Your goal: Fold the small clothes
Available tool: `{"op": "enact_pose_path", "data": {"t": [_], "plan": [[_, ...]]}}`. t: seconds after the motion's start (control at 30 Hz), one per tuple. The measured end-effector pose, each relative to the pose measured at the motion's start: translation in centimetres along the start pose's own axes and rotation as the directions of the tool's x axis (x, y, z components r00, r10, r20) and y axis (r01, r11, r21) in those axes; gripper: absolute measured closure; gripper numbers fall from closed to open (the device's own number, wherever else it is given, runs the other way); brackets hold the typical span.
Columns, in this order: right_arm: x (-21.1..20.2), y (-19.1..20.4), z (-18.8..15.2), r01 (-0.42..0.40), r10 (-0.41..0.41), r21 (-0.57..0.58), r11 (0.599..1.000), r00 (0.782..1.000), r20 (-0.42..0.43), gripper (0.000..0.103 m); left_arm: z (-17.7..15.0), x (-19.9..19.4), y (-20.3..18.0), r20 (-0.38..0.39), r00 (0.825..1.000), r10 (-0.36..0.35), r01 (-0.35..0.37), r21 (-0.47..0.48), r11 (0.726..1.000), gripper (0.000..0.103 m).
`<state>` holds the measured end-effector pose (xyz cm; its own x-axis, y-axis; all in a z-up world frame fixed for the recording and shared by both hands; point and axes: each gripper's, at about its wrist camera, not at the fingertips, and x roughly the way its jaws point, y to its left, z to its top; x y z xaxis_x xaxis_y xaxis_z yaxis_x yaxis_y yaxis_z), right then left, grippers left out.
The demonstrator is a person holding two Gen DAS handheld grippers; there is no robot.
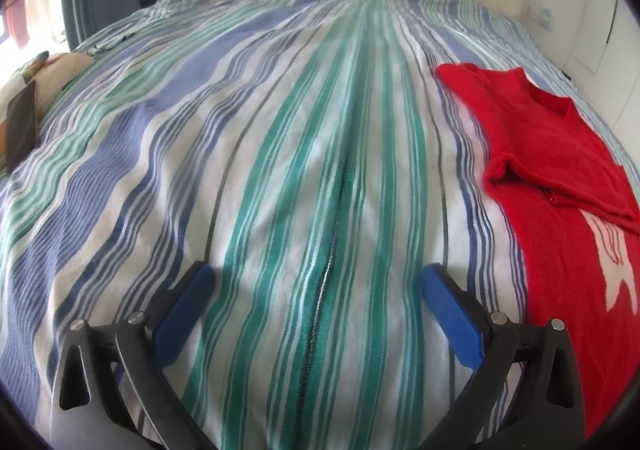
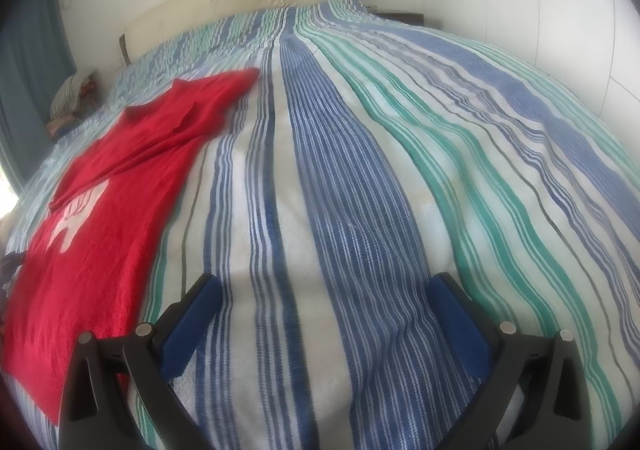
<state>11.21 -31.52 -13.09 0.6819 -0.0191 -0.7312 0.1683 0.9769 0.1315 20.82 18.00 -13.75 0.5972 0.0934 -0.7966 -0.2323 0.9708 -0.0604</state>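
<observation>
Lying flat on the striped bedspread (image 1: 280, 169) is one red garment (image 1: 560, 177), a sleeve folded across its chest over one white motif (image 1: 616, 270). It sits to the right of the left gripper (image 1: 318, 276) and to the left of the right gripper (image 2: 324, 286). Both grippers hover empty over the bedspread, jaws spread wide, two blue pads (image 1: 184, 314) each.

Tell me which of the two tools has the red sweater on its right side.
The left tool. Its view shows the red sweater to the right of its open fingers; the right tool sees the sweater on its left. Neither tool touches it.
</observation>
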Motion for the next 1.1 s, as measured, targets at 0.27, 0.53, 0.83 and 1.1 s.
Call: {"op": "enact_pose_path", "data": {"t": [0.27, 0.53, 0.83, 1.1], "plan": [[-0.2, 0.1, 0.2, -0.001, 0.001, -0.001, 1.000, 1.000, 0.004, 0.001, 0.1, -1.0, 0.2, 0.047, 0.999, -0.010, 0.010, -0.008, 1.000, 0.001], [-0.3, 0.6, 4.9, 0.063, -0.056, -0.113, 0.992, 0.997, 0.061, 0.001, 1.1, 1.5, 0.3, -0.015, 0.996, 0.091, -0.091, -0.004, 0.996, 0.000], [4.0, -1.4, 4.0, -0.028, 0.024, -0.057, 0.998, 0.998, -0.060, 0.000, 0.8, 1.0, 0.5, -0.010, 0.997, 0.072, -0.073, -0.019, 0.997, 0.000], [3.9, -0.9, 4.0, -0.009, 0.005, -0.068, 0.998, 0.999, -0.054, 0.000, 0.7, 1.0, 0.4, -0.010, 0.997, 0.078, -0.078, -0.014, 0.997, 0.000]]}}
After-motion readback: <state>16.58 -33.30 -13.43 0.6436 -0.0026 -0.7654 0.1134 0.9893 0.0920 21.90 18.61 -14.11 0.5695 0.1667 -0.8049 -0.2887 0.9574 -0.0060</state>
